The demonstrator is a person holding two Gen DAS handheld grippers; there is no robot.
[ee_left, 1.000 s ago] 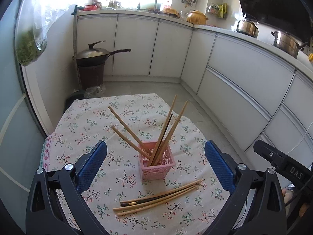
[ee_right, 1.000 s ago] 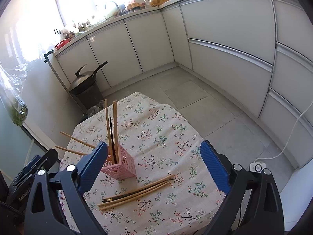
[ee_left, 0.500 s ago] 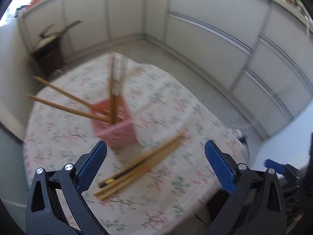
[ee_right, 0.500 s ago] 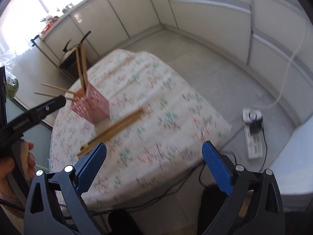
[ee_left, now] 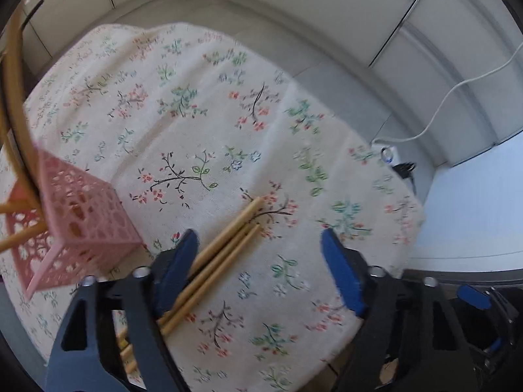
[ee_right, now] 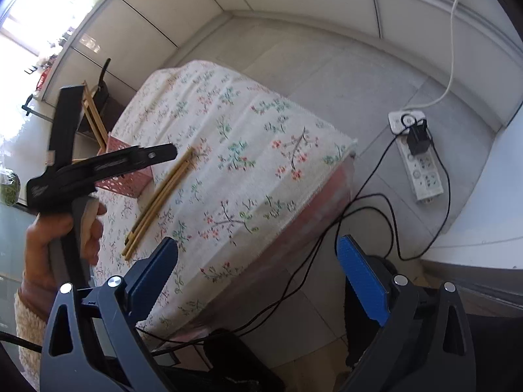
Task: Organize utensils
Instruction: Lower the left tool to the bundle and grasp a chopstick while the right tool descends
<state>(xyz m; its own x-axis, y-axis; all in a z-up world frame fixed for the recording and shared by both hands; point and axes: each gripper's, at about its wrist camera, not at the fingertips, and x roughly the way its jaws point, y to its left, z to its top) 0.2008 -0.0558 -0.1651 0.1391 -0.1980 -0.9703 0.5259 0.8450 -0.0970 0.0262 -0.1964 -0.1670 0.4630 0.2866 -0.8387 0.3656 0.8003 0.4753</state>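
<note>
A pink lattice holder (ee_left: 81,225) stands on the floral tablecloth (ee_left: 202,124) at the left, with several wooden chopsticks (ee_left: 16,104) leaning in it. More loose chopsticks (ee_left: 225,248) lie flat beside it, running under my left gripper's left finger. My left gripper (ee_left: 261,268) is open and empty, low over the cloth, with the loose chopsticks at its left side. My right gripper (ee_right: 258,281) is open and empty, off the table's near edge over the floor. The right wrist view also shows the holder (ee_right: 127,183), the loose chopsticks (ee_right: 163,196) and the hand-held left gripper (ee_right: 98,170).
The table edge (ee_right: 294,202) drops off to a tiled floor. A white power strip (ee_right: 418,163) with a black plug and cables lies on the floor at the right. White cabinets (ee_left: 359,9) line the far walls.
My left gripper has dropped close over the loose chopsticks and turned right; the holder now sits at its left edge. My right gripper has drawn back past the table's edge.
</note>
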